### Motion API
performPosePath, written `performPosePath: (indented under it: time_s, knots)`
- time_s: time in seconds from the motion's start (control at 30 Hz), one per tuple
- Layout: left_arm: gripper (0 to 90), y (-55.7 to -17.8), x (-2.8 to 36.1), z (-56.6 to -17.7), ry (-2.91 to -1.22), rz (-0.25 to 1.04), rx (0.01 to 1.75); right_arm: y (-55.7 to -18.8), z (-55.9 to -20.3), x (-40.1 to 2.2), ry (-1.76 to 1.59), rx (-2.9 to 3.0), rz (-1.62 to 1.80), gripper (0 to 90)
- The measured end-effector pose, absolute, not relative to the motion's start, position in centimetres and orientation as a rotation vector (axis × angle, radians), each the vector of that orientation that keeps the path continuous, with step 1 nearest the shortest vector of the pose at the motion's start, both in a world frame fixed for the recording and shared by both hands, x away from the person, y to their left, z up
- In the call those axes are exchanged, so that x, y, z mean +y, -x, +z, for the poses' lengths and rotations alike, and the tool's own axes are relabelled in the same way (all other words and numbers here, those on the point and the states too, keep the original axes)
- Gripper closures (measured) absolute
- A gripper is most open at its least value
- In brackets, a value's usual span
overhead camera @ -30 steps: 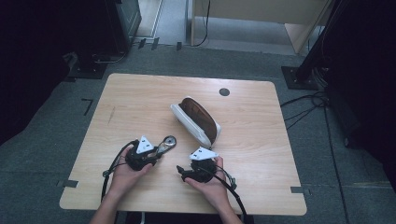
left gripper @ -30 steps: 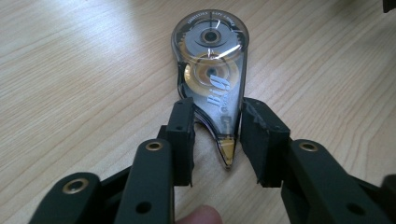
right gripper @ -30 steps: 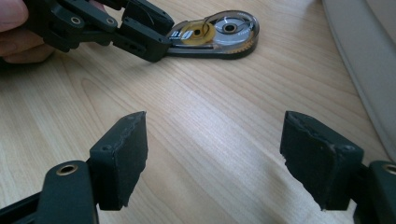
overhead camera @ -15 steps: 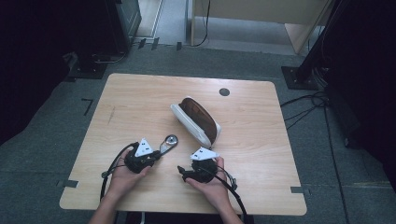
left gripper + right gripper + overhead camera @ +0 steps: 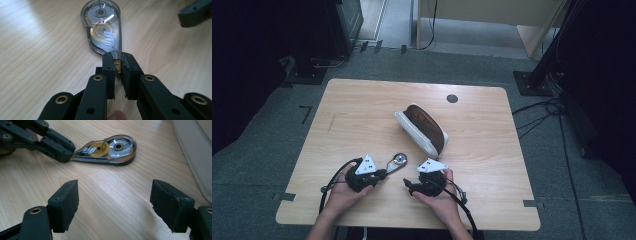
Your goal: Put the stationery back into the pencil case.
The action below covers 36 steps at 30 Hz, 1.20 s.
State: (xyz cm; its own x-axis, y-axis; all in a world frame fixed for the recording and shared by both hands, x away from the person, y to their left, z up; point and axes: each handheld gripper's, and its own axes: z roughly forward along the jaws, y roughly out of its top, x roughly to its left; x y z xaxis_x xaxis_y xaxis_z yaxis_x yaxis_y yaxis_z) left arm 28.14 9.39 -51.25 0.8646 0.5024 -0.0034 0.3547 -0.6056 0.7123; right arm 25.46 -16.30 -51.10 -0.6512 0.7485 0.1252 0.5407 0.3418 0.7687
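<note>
- The left gripper (image 5: 379, 173) sits near the front of the table (image 5: 362, 105). Its fingers (image 5: 109, 66) are pinched tight on the thin tip of the tape roller (image 5: 103, 26).
- The tape roller lies flat on the table, just past those fingers, with its round end pointing away.
- The right gripper (image 5: 120, 202) rests close beside it. Its fingers are wide apart and hold nothing.
- A white case (image 5: 422, 129) with a brown inside lies farther back, toward the right.
</note>
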Motion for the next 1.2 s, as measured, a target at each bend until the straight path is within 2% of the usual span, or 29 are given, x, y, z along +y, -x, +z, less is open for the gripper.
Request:
performPosePath:
  time_s: [0.1,0.37,0.6,0.8,1.03,1.2]
  knots:
    - [81.4,-27.8,9.9,-51.2,-2.285,0.230,0.603,-25.4,-51.2,-16.4,-1.169,2.363,1.210,23.0]
    - [48.9,-27.8,10.1,-51.4,-2.271,0.282,0.667,-25.3,-51.1,-16.7,-1.164,2.372,1.210,23.0]
    - [35.0,-28.6,7.5,-51.4,-2.283,0.330,0.683,-25.4,-51.0,-17.4,-1.181,2.371,1.200,23.3]
    - [34.5,-29.0,6.2,-51.4,-2.281,0.313,0.686,-25.4,-51.1,-18.0,-1.183,2.377,1.187,23.3]
    - [50.0,-29.1,6.3,-51.4,-2.277,0.285,0.656,-25.4,-51.2,-18.5,-1.193,2.374,1.186,23.3]
    - [53.3,-29.1,6.4,-51.4,-2.274,0.276,0.638,-25.3,-51.3,-18.8,-1.184,2.380,1.179,23.2]
